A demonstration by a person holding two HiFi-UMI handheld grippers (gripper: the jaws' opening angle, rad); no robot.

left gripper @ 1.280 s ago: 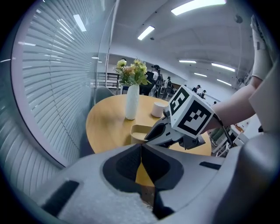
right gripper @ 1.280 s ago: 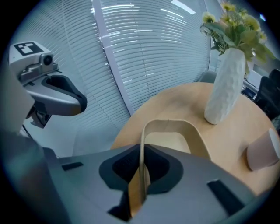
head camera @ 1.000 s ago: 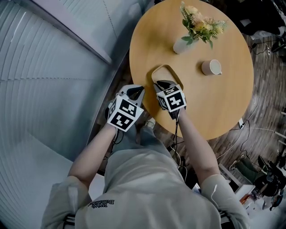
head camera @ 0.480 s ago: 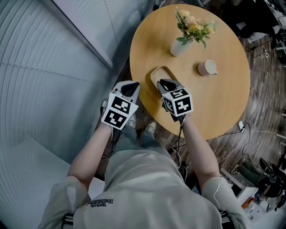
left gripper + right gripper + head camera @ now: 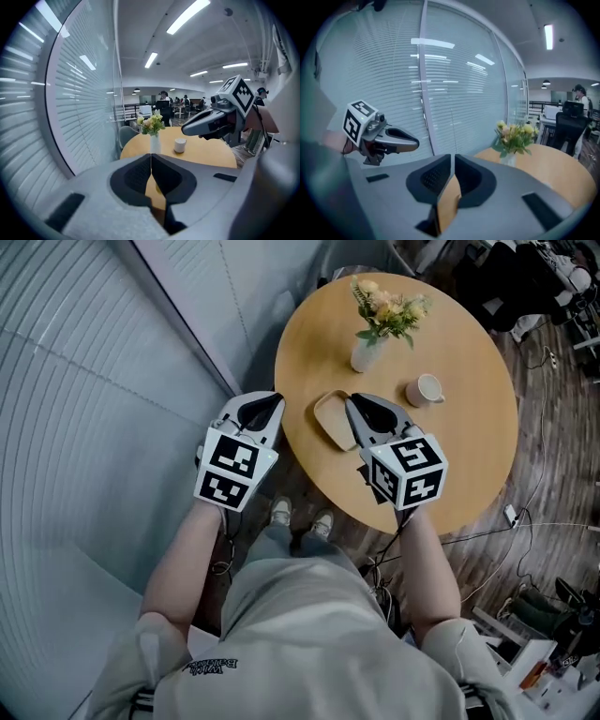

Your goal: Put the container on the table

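The container, a shallow tan oval dish, lies flat on the round wooden table close to its near-left edge. My right gripper hovers above the dish's right side, held up off the table, and nothing is between its jaws. In the right gripper view its jaws are drawn together with only a hairline slit. My left gripper hangs beside the table's left edge, off the tabletop, jaws pressed together and empty. The left gripper view shows the right gripper carrying nothing.
A white vase of flowers and a small white cup stand farther back on the table. Slatted window blinds run along the left. Cables and gear lie on the wooden floor at right. A chair sits behind the table.
My right gripper has lifted up and back off the container, which stays lying on the table. The left gripper has also risen beside the table edge.
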